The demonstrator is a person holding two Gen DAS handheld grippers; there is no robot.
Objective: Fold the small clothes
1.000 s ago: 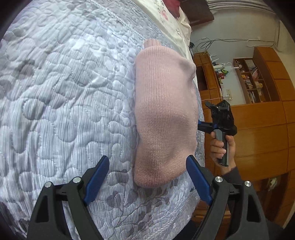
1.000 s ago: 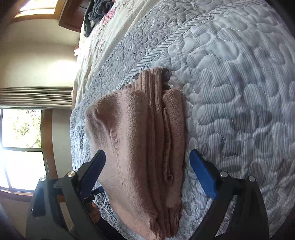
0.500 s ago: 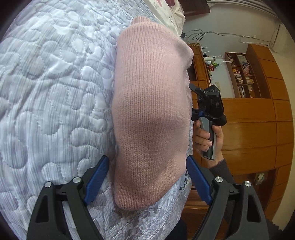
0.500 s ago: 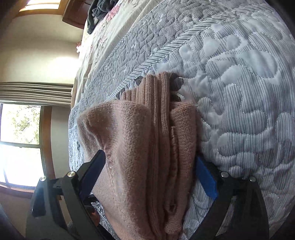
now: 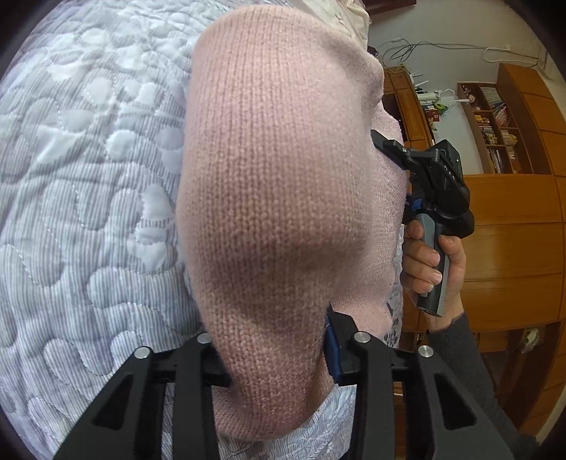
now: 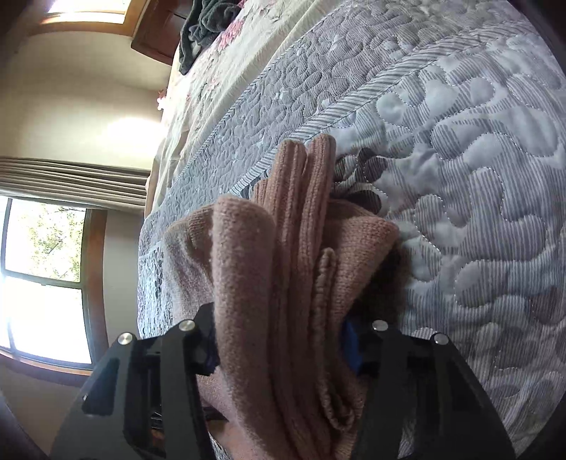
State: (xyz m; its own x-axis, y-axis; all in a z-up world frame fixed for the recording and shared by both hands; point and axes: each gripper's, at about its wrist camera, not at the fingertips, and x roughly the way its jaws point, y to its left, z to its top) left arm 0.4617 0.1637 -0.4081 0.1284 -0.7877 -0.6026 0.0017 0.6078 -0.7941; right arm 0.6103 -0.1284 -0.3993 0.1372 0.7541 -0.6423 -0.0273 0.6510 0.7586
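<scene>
1. Your left gripper [image 5: 276,357] has closed onto the pink knit [image 5: 283,198]. Its jaws are pinched in on the near end of the bundle, and the cloth bulges out past them.
2. Your right gripper [image 6: 283,346] is clamped the same way on the other end. In its view the knit [image 6: 300,283] shows as several stacked layers with ribbed edges squeezed between the jaws.
3. The knit lies on the quilt [image 5: 88,177], close to the bed's edge, with one end in each gripper. From the left view you can see your right hand [image 5: 435,269] on its handle just beyond the far end.
4. Judging by the layers, the folding looks mostly done: the piece is already a compact, thick bundle, not a spread garment.
5. What seems left is a last fold or simply carrying the bundle to wherever it belongs. I cannot tell which from here.
6. Whether the bundle is lifted or resting on the quilt is not clear.
7. A dark garment [image 6: 205,21] lies far up the bed, possibly still to fold.
</scene>
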